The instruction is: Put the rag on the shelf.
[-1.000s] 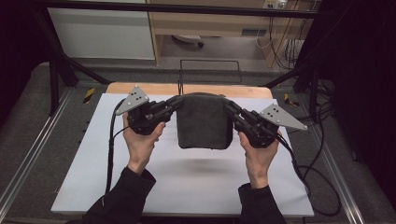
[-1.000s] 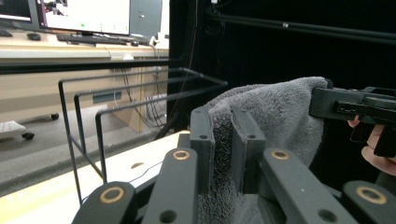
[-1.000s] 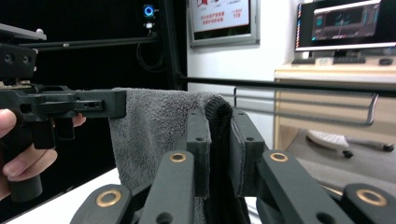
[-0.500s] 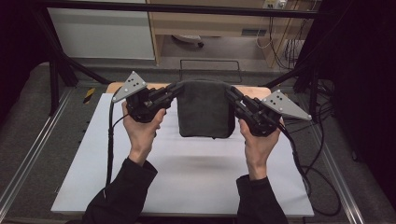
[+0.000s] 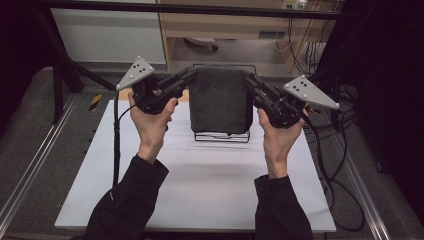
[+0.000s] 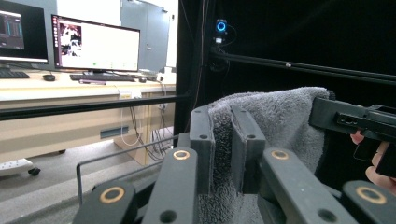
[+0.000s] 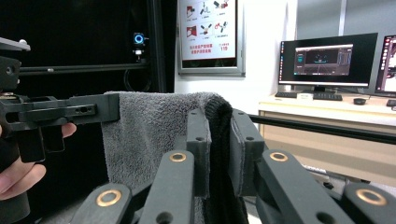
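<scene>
The towel [image 5: 220, 100] hangs stretched between the 2 grippers, left [image 5: 186, 79] and right [image 5: 250, 82], each clamped on a top corner, directly above the rack [image 5: 222, 136].

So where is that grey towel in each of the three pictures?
High view: the grey towel hangs top centre, stretched between both grippers.
Left gripper view: centre and right, its corner pinched in the near jaws.
Right gripper view: centre-left, its corner in the near jaws.
Shared landmark: the black wire rack.
</scene>
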